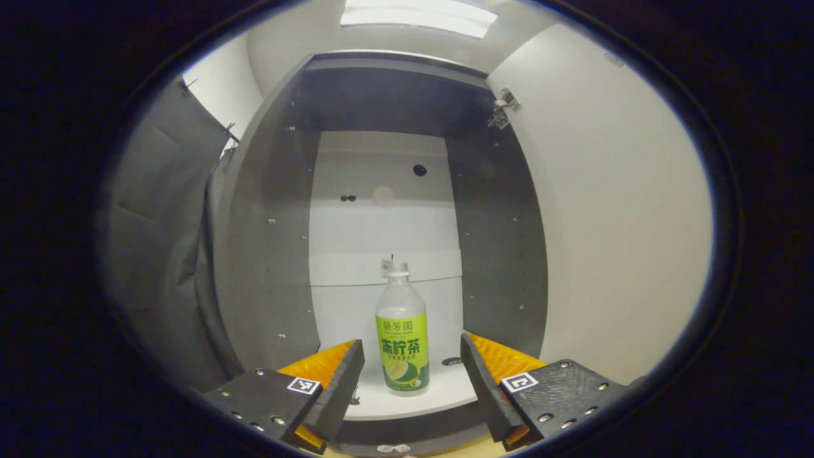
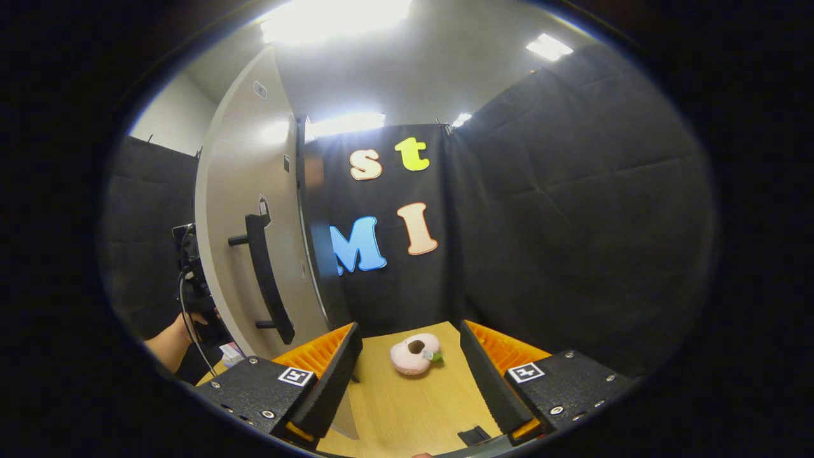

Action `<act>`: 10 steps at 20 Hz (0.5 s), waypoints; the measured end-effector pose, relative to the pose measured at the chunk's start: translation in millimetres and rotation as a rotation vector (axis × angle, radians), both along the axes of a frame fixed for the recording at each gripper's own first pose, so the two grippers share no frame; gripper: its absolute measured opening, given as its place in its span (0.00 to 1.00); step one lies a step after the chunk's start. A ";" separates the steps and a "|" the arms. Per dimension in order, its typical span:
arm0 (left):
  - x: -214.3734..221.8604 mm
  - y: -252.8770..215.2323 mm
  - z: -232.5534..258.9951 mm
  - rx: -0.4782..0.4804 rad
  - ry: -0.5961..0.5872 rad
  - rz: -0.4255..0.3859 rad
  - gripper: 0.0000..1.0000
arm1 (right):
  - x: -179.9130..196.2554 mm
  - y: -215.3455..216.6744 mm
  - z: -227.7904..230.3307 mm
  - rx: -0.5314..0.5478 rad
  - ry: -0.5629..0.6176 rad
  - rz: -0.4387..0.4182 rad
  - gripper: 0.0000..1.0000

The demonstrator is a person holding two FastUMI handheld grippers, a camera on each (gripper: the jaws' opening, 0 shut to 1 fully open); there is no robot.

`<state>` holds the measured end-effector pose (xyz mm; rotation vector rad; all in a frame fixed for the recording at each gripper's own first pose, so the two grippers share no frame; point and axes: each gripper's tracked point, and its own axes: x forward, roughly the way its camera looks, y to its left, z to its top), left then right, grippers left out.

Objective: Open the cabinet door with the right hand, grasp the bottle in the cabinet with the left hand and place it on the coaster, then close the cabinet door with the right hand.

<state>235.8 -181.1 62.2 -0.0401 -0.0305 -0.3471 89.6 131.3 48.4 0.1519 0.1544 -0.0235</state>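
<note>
A clear bottle point(image 1: 402, 331) with a white cap and a green label stands upright on the white floor of the open cabinet point(image 1: 267, 242). In the left gripper view my left gripper point(image 1: 412, 375) is open, its fingers on either side of the bottle's lower part and short of it, not touching. The cabinet door point(image 1: 610, 216) is swung open to the right. In the right gripper view the door point(image 2: 241, 229) shows from outside with its dark bar handle point(image 2: 267, 277). My right gripper point(image 2: 410, 375) is open and holds nothing, away from the handle.
A pink, peach-shaped object with a hole point(image 2: 415, 353) lies on the wooden tabletop point(image 2: 413, 407) ahead of the right gripper. A person's hand point(image 2: 175, 340) holds the other gripper at the left of the door. Black cloth walls surround the booth.
</note>
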 end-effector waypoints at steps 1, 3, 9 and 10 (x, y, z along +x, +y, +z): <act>8.9 -2.6 -4.0 0.001 0.009 0.001 0.82 | -0.2 0.2 -3.5 -0.009 0.010 -0.006 0.95; 26.6 -5.9 -15.5 0.006 0.036 0.003 0.92 | 0.5 -0.4 -6.6 -0.015 0.021 -0.014 0.95; 64.6 -9.0 -33.5 -0.009 0.071 0.028 0.87 | 1.7 -5.6 -12.9 -0.023 0.039 -0.022 0.95; 66.8 -8.8 -34.8 -0.015 0.078 0.033 0.87 | 2.8 -5.9 -13.6 -0.023 0.042 -0.020 0.95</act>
